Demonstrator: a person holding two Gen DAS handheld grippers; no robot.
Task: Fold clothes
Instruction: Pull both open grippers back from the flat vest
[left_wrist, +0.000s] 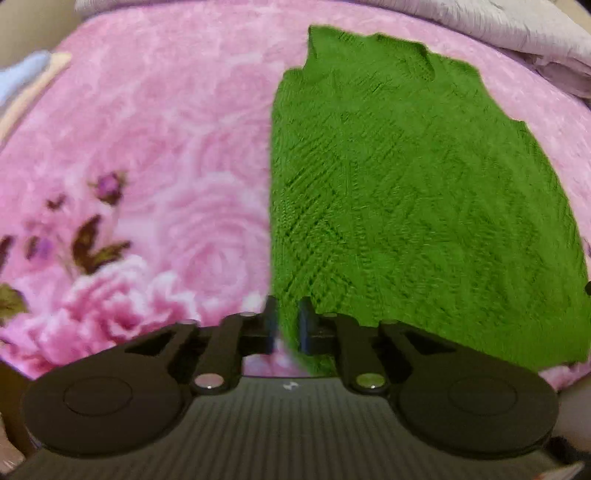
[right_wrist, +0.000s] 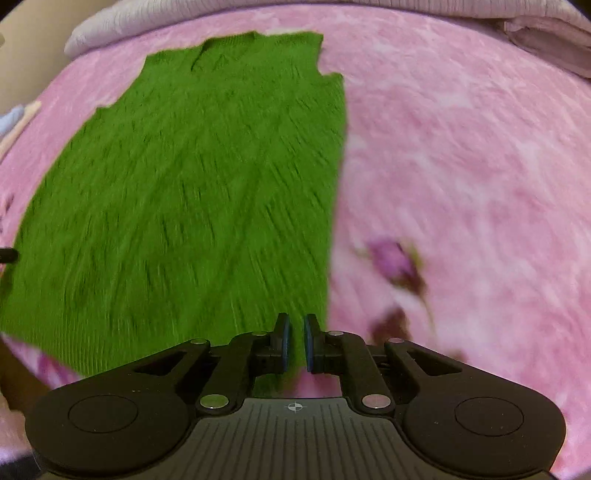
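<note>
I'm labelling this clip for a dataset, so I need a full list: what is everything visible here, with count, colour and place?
Green knitted sleeveless garment: one, green, spread flat on the blanket, neckline at the far end, hem towards the cameras.
Pink plush blanket with a rose print: one, pink with dark leaves and buds, covers the surface under the garment.
Pale lilac-grey bedding: bunched folds, number unclear, along the far edge of the blanket.
Light blue and cream fabric: a small pile, blurred, at the far left edge.
Left tool: one, black, at the garment's near left corner, fingers narrowly apart with green fabric between them.
Right tool: one, black with blue pads, at the near right corner, fingers narrowly apart.
</note>
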